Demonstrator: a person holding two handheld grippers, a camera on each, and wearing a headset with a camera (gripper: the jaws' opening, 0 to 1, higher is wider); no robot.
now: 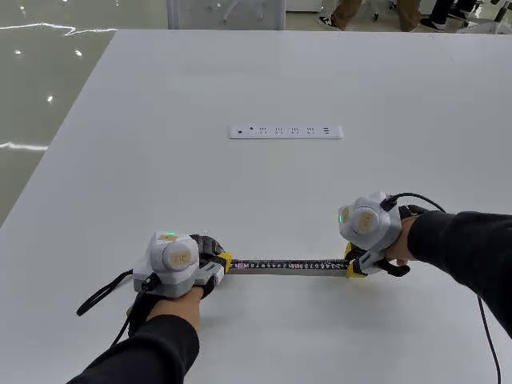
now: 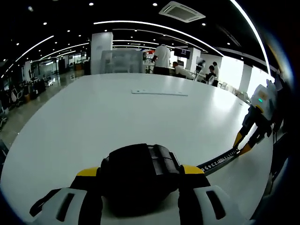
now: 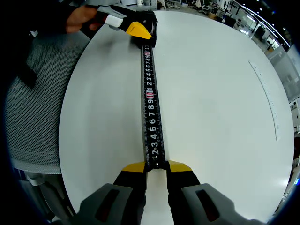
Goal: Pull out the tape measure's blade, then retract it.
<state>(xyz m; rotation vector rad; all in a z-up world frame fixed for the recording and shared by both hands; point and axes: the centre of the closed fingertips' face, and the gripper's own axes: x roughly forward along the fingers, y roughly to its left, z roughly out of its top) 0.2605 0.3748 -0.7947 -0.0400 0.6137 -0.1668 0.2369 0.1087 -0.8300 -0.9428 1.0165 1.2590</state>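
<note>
The tape measure lies stretched across the near part of the white table [image 1: 280, 80], side to side in front of the person. Its black case [image 2: 140, 176] sits on the left, clamped between the jaws of the left gripper [image 1: 218, 264], whose yellow tips press on either flank of it. From the case the blade [image 3: 151, 108] runs straight out to the right, flat on or just above the tabletop, numbers up. Its far end is pinched by the right gripper [image 3: 156, 167], jaws drawn narrow around the tip.

So the blade is already partly out, and the pull step looks well under way, if not finished. Everything to come turns on one line — the blade's long axis, which joins the two grippers. The case lies dead ahead of the right gripper, at the far end of the strip in the right gripper view. To draw more blade, the right gripper would need to back away along that line. To retract, it would need to ride toward the case, keeping the strip straight so it does not buckle or twist. The left gripper's job seems to be only to hold the case steady.

A white power strip [image 1: 286, 131] lies farther back on the table, well apart from the work.
</note>
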